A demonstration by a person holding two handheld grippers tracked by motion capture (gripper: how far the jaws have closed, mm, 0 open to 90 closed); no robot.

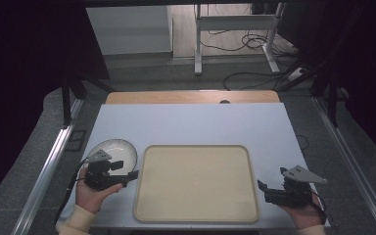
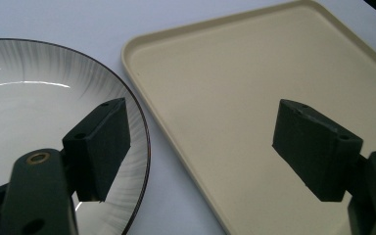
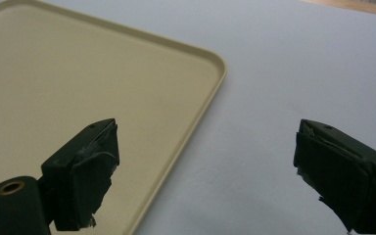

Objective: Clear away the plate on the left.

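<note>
Plainly unlabelled beige tray (image 1: 196,183), striped plate (image 1: 120,147) beside, left gripper (image 1: 127,171) and right gripper (image 1: 267,188) jaws spread.

Plate (image 2: 39,98) cut off at left and bottom edges of the left gripper view, partly hidden behind one jaw. Tray (image 3: 78,88) cropped at left and bottom in the right gripper view. Near part of plate (image 1: 120,149) covered by left tongs (image 1: 126,170) from above.

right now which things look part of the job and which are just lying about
Likely in play:
plate, under the open left gripper
tray, between both grippers
right gripper, open, holding nothing

Just lying about:
cables on the floor
desk frame behind
</note>
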